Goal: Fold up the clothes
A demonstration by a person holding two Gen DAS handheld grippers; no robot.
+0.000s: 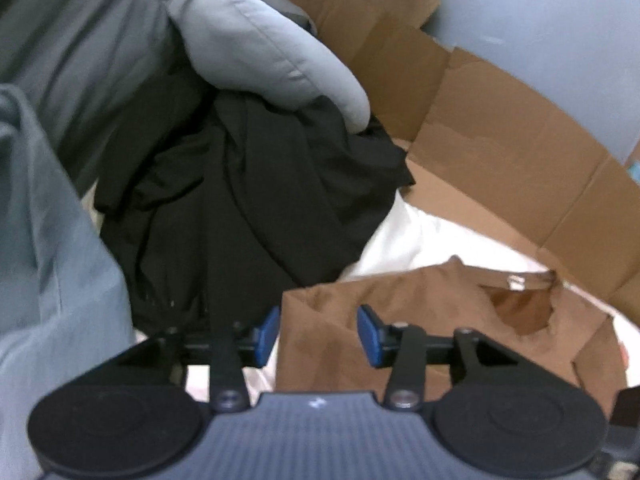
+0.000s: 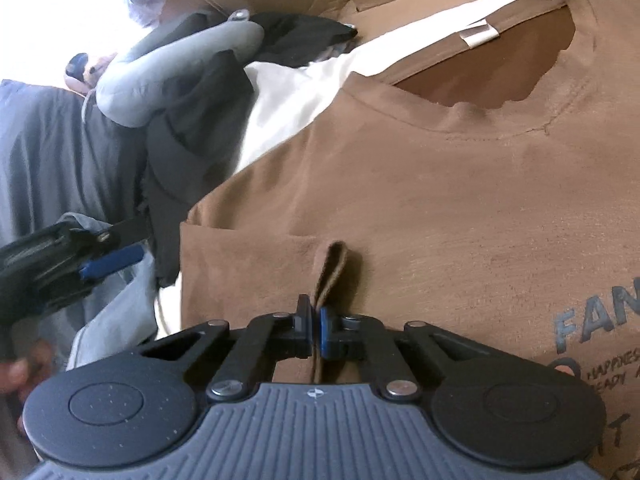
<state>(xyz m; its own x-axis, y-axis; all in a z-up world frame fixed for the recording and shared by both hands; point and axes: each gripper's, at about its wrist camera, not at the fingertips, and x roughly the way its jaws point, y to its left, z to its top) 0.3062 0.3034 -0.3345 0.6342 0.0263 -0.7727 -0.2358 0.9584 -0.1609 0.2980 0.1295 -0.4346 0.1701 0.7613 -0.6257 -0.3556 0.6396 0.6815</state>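
Observation:
A brown T-shirt [image 2: 440, 184] with dark printed letters lies spread on a white sheet [image 2: 288, 92], collar toward the far side. My right gripper [image 2: 315, 330] is shut on a pinched fold of the brown T-shirt's fabric near its left edge. In the left wrist view my left gripper [image 1: 318, 332] is open, its blue pads [image 1: 370, 334] just over the left edge of the brown T-shirt [image 1: 424, 320], nothing between them. The left gripper [image 2: 108, 260] also shows at the left of the right wrist view, beside the shirt.
A black garment [image 1: 248, 200] is heaped beyond the shirt, with a grey neck pillow [image 1: 272, 48] on top. A cardboard box [image 1: 500, 152] with open flaps stands to the right. Grey-blue cloth [image 1: 48, 240] hangs at the left. A hand [image 2: 16, 372] holds the left tool.

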